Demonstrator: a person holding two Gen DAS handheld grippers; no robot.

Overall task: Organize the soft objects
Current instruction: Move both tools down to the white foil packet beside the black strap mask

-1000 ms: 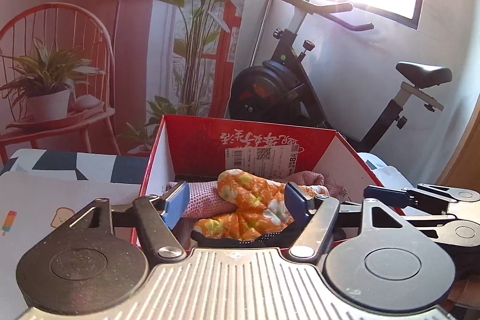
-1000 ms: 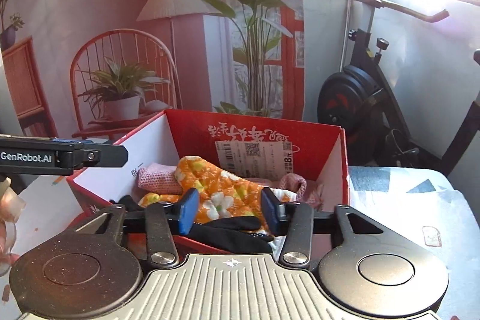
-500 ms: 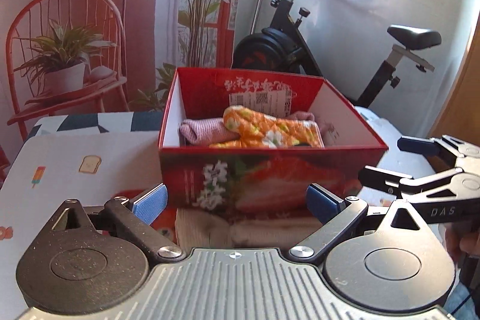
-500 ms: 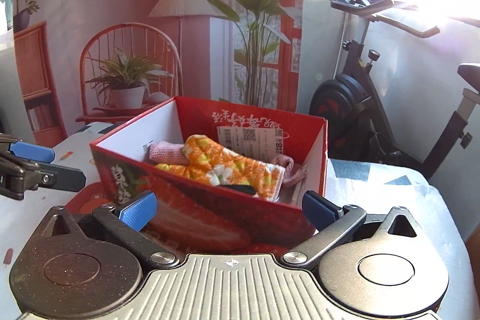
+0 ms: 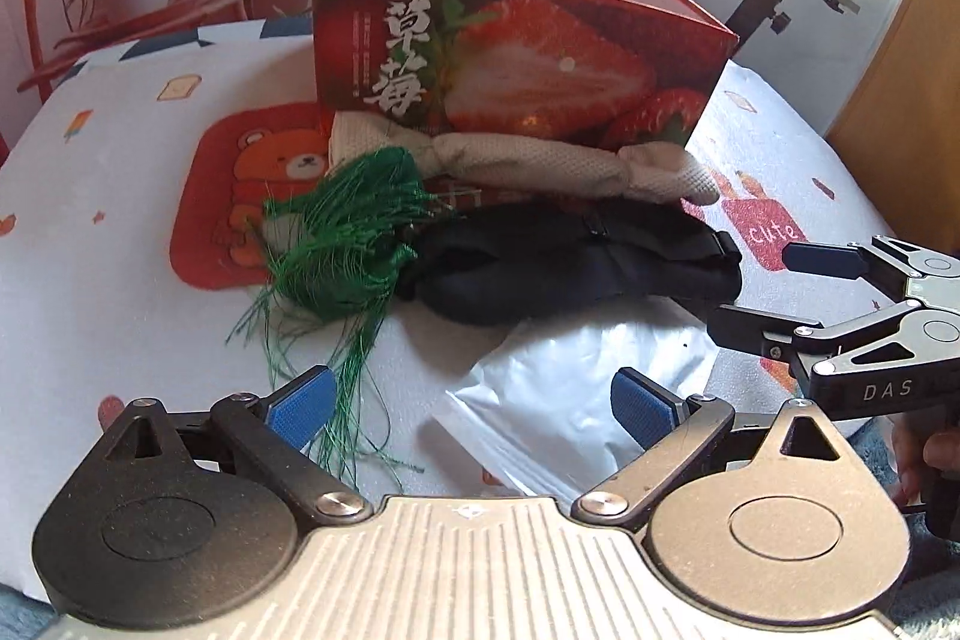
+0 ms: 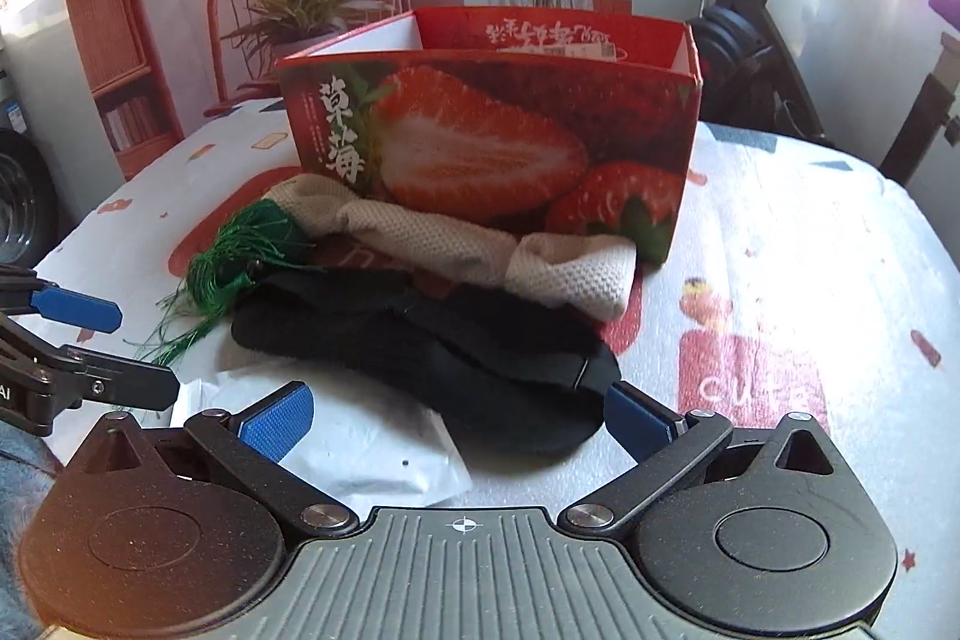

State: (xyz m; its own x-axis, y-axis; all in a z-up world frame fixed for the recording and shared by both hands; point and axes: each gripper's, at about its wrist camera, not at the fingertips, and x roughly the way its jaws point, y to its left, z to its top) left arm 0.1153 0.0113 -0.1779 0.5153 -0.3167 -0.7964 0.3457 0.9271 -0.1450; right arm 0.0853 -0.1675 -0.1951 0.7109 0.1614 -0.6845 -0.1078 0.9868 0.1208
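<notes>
Setting: sunlit room with a red chair, potted plants and an exercise bike at the back; a table (image 5: 90, 196) under a white printed cloth fills the foreground.

Item 1, 9 o'clock: red bear mat (image 5: 240, 196), flat on the cloth, partly under the pile.

Item 2, 10 o'clock of the pile: green tassel (image 5: 348, 232), threads splayed toward the left gripper; it looks loose and likely to snag.

Item 3, centre: beige cloth (image 5: 510, 160), twisted, lying against the front wall of the box.

Item 4, 12 o'clock: red strawberry box (image 5: 516, 57), open-topped, apparently the bin for sorted soft goods; its contents are hidden from this low angle.

Item 5, centre, nearer than the beige cloth: black fabric (image 5: 576, 268), bunched, touching the tassel and overlapping the bag.

Item 6, 6 o'clock: white plastic bag (image 5: 570, 400), flat, nearest both tools.

Item 7: left gripper (image 5: 474, 403), fingers spread wide, nothing between them; it points down over the bag and tassel ends.

Item 8, 3 o'clock: right gripper (image 6: 459, 415), fingers likewise wide and empty, facing the black fabric, probably readied for the next pickup.
</notes>
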